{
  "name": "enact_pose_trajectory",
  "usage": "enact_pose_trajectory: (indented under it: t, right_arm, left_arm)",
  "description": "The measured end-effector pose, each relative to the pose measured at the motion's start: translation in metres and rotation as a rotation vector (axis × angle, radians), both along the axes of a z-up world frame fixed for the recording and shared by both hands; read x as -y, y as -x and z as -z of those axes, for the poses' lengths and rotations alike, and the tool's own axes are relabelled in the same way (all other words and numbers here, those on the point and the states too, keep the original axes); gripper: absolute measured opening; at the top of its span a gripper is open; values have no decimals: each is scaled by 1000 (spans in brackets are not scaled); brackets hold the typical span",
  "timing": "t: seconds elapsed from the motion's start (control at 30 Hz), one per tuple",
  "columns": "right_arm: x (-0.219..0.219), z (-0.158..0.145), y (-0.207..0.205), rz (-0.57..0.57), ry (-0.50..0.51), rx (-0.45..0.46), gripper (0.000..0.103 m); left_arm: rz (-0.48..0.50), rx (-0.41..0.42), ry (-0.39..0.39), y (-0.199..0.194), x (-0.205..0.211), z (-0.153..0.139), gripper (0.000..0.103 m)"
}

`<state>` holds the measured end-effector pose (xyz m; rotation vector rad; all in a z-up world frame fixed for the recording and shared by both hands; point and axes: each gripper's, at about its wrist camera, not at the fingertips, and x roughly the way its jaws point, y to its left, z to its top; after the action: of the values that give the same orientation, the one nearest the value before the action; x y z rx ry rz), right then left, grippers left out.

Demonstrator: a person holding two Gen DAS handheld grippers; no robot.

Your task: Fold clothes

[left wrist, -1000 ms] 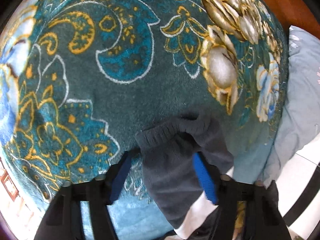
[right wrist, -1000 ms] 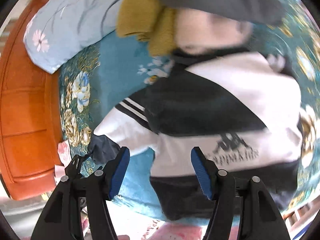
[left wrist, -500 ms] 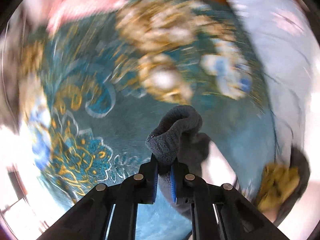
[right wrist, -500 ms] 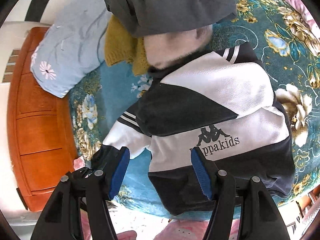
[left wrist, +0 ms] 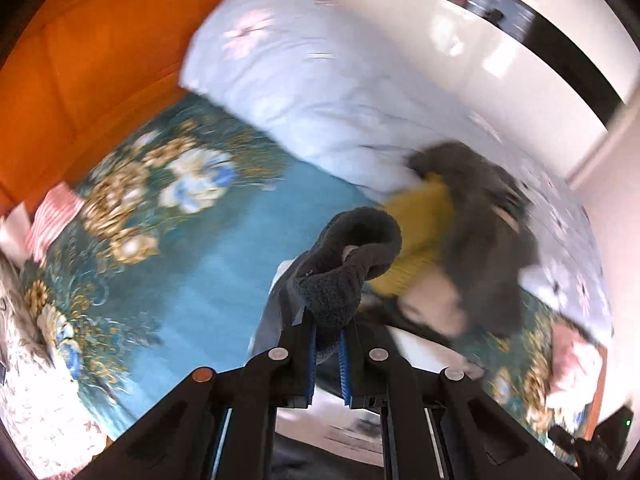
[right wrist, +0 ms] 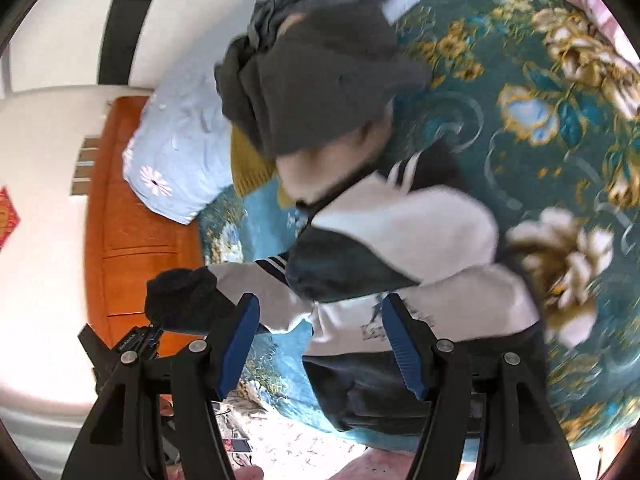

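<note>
A black-and-white sweatshirt [right wrist: 420,240] with a printed logo lies spread on the teal floral bedspread [right wrist: 520,80]. My left gripper [left wrist: 327,332] is shut on the dark grey fleecy cuff [left wrist: 352,256] of its sleeve and holds it lifted above the bed; the cuff also shows in the right wrist view [right wrist: 180,300], raised at the left. My right gripper [right wrist: 320,320] is open and empty, hovering over the sweatshirt's lower chest near the logo.
A pile of dark grey and mustard clothes [right wrist: 312,80] lies beyond the sweatshirt's collar. A pale blue flowered pillow [left wrist: 312,80] rests against the orange wooden headboard [left wrist: 80,60]. A pink striped cloth [left wrist: 52,220] lies at the bed's left edge.
My left gripper closed on the sleeve cuff, lifted it and swung it right toward the sweatshirt's body. My right gripper stayed open and moved nearer the garment.
</note>
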<state>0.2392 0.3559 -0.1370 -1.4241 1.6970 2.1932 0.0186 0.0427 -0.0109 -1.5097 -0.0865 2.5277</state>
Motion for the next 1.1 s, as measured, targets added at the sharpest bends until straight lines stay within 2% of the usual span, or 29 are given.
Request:
enact_pose_trajectory:
  t: [0.13, 0.3, 0.5, 0.57, 0.6, 0.73, 0.8, 0.87, 0.97, 1.1]
  right_arm:
    - [-56, 7, -45, 30, -10, -23, 65]
    - [-97, 34, -110, 133, 49, 7, 65]
    - [-127, 57, -168, 235, 71, 53, 65]
    - [-136, 64, -184, 273, 77, 72, 65]
    - [-139, 67, -189, 284, 78, 79, 65]
    - [-140, 69, -189, 276, 75, 85, 65]
    - [-135, 66, -180, 251, 69, 85, 65]
    - [-126, 63, -168, 220, 63, 80, 65]
    - [-106, 52, -143, 155, 46, 60, 65]
    - [-68, 49, -110, 56, 41, 54, 65]
  left_arm:
    - [105, 43, 72, -35, -94, 15, 10]
    - [220, 144, 173, -73, -196, 60, 10]
    - [363, 244, 350, -112, -268, 124, 10]
    - [396, 283, 392, -123, -280, 141, 17]
    - [408, 306, 386, -125, -282, 145, 19]
    - [438, 358, 304, -131, -278, 142, 43]
    - [450, 378, 254, -133, -273, 136, 48]
    - [444, 378, 181, -127, -257, 117, 54]
    - [364, 339, 131, -107, -209, 89, 59]
    - [152, 323, 131, -76, -109, 75, 60]
